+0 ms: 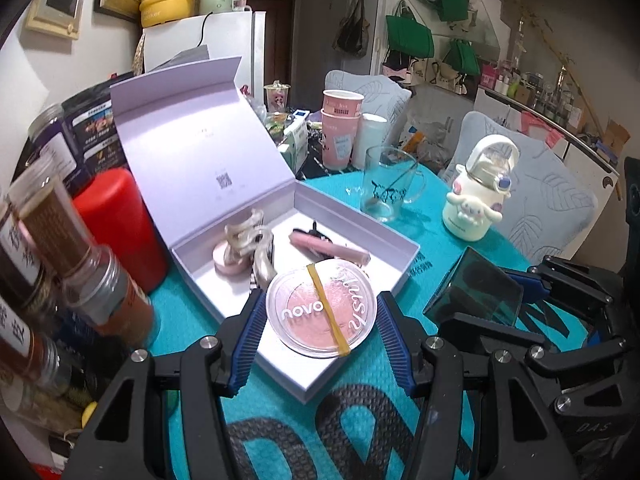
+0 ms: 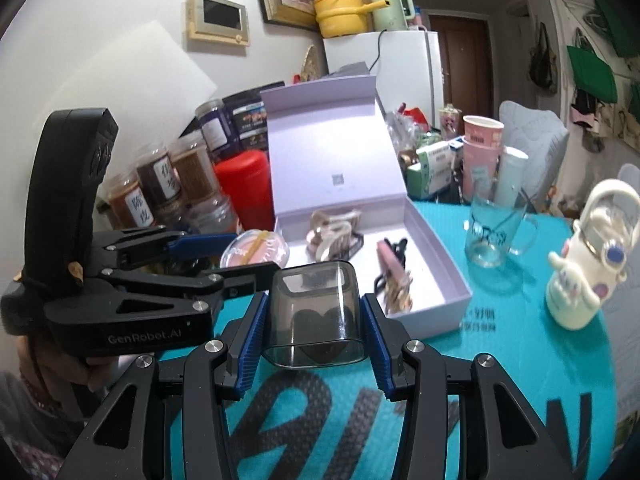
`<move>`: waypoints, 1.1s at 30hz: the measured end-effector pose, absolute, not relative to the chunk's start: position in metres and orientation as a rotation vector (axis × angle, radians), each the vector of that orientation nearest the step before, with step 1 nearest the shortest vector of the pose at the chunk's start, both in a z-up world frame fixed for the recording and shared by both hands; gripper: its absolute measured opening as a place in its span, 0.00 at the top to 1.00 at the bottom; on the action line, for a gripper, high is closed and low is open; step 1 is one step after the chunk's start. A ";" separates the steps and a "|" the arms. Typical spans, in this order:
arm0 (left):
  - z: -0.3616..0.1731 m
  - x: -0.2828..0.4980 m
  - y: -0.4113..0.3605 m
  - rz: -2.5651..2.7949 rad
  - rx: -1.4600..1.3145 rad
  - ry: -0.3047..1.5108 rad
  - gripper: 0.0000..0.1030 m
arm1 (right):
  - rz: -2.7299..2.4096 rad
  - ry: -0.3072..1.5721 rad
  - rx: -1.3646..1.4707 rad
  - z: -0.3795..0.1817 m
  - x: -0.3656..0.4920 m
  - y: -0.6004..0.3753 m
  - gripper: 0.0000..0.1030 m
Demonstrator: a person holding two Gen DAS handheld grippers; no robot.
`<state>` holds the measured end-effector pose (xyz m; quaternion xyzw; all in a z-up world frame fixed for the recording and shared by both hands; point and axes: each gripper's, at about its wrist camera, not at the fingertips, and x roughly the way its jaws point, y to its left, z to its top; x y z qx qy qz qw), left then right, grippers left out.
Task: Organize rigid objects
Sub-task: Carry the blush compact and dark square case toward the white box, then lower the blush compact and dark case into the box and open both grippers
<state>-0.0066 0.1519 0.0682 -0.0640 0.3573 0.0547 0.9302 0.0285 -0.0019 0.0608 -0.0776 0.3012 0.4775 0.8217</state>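
My left gripper (image 1: 321, 312) is shut on a round pink blush compact (image 1: 321, 311) with a yellow rubber band across its lid, held over the near corner of the open lilac gift box (image 1: 384, 236). The compact also shows in the right wrist view (image 2: 256, 254). My right gripper (image 2: 314, 320) is shut on a smoky clear square case (image 2: 316, 316) with a dark heart inside, above the teal mat just in front of the box (image 2: 440, 248). The case shows in the left wrist view (image 1: 476, 292). In the box lie hair clips (image 1: 248, 236), a pink tube (image 1: 328, 246) and a pink round tin (image 1: 230, 262).
Spice jars (image 1: 52, 236) and a red canister (image 1: 120, 224) crowd the left side. A glass mug (image 1: 386, 184), a white Cinnamoroll bottle (image 1: 478, 196) and stacked pink paper cups (image 1: 340, 132) stand behind and right of the box on the teal mat (image 1: 448, 420).
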 end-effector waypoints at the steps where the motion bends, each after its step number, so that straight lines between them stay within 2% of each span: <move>1: 0.070 -0.003 0.153 0.112 -0.129 0.729 0.46 | 1.018 0.637 -0.165 0.063 0.032 -0.001 0.55; 12: 0.072 0.034 0.162 0.112 -0.109 0.729 0.46 | 1.009 0.626 -0.161 0.068 0.066 0.013 0.55; 33: 0.031 0.097 0.198 0.105 -0.146 0.823 0.46 | 0.995 0.704 -0.192 0.033 0.127 0.052 0.55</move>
